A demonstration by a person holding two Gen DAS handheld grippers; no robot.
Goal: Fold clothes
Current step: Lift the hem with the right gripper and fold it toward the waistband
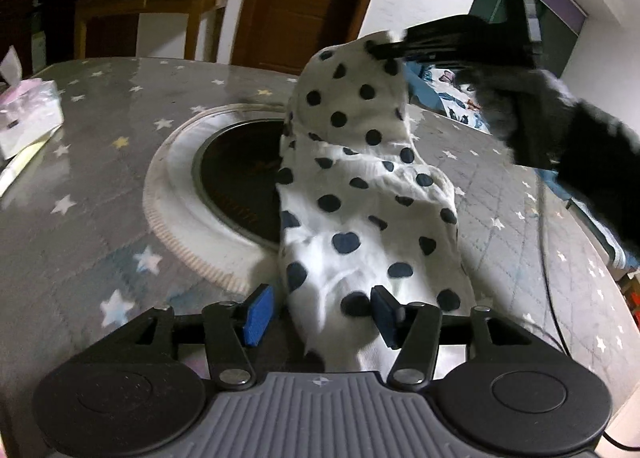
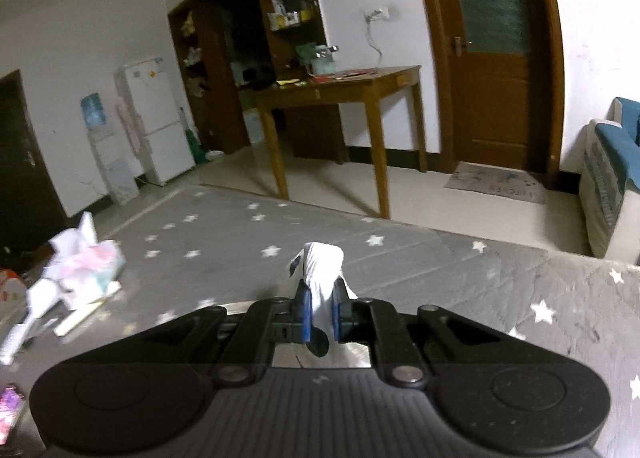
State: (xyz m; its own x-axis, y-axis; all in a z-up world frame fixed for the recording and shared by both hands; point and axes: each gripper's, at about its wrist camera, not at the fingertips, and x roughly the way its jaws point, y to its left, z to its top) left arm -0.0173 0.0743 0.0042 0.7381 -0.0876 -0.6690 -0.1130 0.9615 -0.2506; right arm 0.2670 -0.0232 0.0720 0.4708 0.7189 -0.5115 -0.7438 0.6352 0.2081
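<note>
Garment (image 1: 360,185): I see soft, matt white cloth with dark dots.
Counter (image 1: 100,129): quilted grey star cloth under a glossy clear sheet.
Left gripper (image 1: 320,316): matt black plastic, rough blue pads.
Far table (image 2: 340,85): I read smooth brown wood.

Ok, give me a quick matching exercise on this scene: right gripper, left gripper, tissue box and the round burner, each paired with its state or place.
1 right gripper
2 left gripper
3 tissue box
4 round burner

A sunk into the table's middle
B jaws apart, cloth between
C near the table's edge
D pinching a cloth corner

Pairs: 1-D, 2-B, 3-C, 4-A
</note>
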